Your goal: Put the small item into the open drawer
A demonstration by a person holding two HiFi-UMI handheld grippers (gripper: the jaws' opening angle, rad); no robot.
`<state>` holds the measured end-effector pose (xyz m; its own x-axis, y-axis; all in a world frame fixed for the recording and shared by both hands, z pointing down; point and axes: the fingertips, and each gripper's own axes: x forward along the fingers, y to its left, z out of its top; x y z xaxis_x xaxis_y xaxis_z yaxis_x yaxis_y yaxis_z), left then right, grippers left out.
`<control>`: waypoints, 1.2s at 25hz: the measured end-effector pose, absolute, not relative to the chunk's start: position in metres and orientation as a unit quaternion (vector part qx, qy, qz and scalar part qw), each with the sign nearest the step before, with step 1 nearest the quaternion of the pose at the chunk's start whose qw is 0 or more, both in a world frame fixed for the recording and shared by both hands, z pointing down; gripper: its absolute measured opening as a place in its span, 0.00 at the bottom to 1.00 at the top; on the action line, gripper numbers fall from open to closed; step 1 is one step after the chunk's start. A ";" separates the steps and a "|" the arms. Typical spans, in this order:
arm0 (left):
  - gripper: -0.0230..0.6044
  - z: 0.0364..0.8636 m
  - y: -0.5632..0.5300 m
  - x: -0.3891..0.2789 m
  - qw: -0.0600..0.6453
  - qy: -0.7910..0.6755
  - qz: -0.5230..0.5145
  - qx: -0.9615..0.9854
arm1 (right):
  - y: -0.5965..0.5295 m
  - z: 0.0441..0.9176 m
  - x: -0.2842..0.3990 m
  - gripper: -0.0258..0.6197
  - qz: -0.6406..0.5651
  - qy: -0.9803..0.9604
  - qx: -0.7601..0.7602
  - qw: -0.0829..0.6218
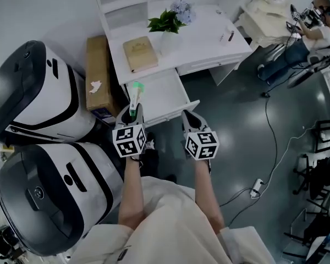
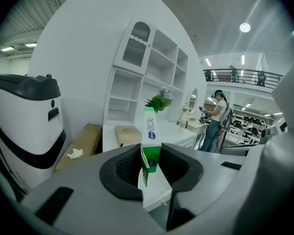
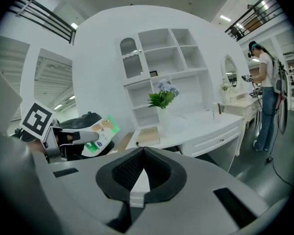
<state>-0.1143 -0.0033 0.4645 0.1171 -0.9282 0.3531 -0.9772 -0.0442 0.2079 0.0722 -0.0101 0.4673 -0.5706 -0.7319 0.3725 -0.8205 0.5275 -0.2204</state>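
Left of centre in the head view: left gripper (image 1: 133, 116), jaws narrow and pressed on the small item (image 1: 135, 97), a slim green-and-white carton. Points its long axis straight out from the jaws, up the frame toward the white counter (image 1: 209, 34). Overlaps the left part of the open drawer (image 1: 168, 95) in that picture, so probably hangs above it. Calls, on this reading, for a lowering and a release more than a reach. Just right of that, over the drawer's front right corner: right gripper (image 1: 188, 121), jaws together on nothing, farther from the carton than the left and with no evident part in the drop.

Cannot judge from the head view how high the carton rides over the drawer. Gives, in the left gripper view, the grip itself: pads on the carton's two broad faces near its lower end, most of its length standing free beyond them, a white drawer edge in the gap beneath. Adds, in the right gripper view, a side look at the carton at the left of the frame, with its printed broad face turned toward that camera.
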 end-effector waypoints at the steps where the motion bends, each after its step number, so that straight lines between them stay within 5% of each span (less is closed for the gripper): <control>1: 0.20 0.463 -0.019 -0.117 0.201 -0.661 0.058 0.721 | -0.023 0.467 0.069 0.08 0.187 -0.866 0.448 0.119; 30: 0.20 0.516 -0.196 -0.143 0.203 -0.494 0.141 0.834 | -0.186 0.508 0.021 0.08 0.260 -0.854 0.443 0.078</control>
